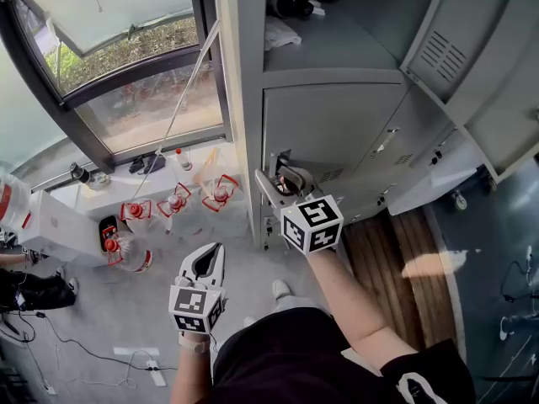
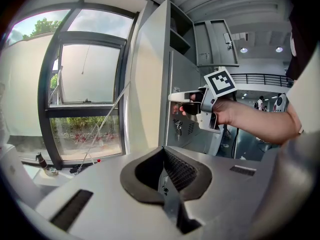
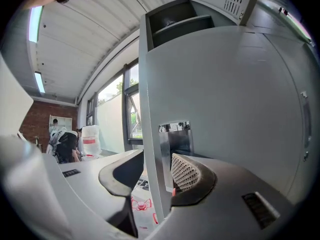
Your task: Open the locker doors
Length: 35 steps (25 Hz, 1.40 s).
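A grey locker door (image 1: 328,129) stands in front of me, with a metal latch plate (image 1: 278,175) near its left edge. My right gripper (image 1: 282,185) is at that latch. In the right gripper view the door's edge (image 3: 149,134) runs between the jaws of the right gripper (image 3: 152,176). The right pad (image 3: 184,173) lies beside the latch plate (image 3: 175,134), and a gap shows at the left pad, so the jaws are open. My left gripper (image 1: 206,263) hangs low over the floor, open and empty (image 2: 162,171). Above, an upper locker door (image 1: 472,40) stands swung open.
The open upper compartment holds a dark object (image 1: 290,0) and a white cloth (image 1: 282,34). More grey doors (image 1: 421,167) stand ajar to the right. Red-capped bottles (image 1: 177,200) and a power strip (image 1: 152,364) lie on the floor by the window (image 1: 126,66). A person (image 3: 62,144) sits at the far left.
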Each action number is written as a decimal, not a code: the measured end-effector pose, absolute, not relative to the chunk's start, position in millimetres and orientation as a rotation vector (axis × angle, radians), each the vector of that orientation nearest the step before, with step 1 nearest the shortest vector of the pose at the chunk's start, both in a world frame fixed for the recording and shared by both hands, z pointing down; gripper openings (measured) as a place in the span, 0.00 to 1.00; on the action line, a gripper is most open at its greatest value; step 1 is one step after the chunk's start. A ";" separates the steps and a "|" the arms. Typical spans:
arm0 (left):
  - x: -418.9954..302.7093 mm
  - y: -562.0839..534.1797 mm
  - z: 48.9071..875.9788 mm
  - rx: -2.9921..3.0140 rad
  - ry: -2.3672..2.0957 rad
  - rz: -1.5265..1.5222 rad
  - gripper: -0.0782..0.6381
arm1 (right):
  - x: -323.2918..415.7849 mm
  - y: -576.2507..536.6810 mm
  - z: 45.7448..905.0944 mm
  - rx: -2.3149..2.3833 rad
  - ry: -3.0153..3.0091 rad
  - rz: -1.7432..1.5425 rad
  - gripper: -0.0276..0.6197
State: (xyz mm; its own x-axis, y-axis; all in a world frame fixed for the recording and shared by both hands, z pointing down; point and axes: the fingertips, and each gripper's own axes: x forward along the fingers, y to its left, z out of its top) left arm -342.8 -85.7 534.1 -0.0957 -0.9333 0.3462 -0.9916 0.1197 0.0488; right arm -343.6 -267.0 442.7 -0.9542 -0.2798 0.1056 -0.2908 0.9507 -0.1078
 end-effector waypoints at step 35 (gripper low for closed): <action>-219.4 -39.8 560.0 2.203 -1.767 0.338 0.13 | -148.7 -215.4 442.7 0.914 -2.926 0.188 0.26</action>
State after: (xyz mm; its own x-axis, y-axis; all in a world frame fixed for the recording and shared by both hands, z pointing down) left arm -219.4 -39.8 560.0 0.2175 -0.9063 0.3624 -0.9761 -0.2011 0.0830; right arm -148.7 -215.4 442.7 -0.8206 -0.5620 0.1033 -0.5706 0.8156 -0.0959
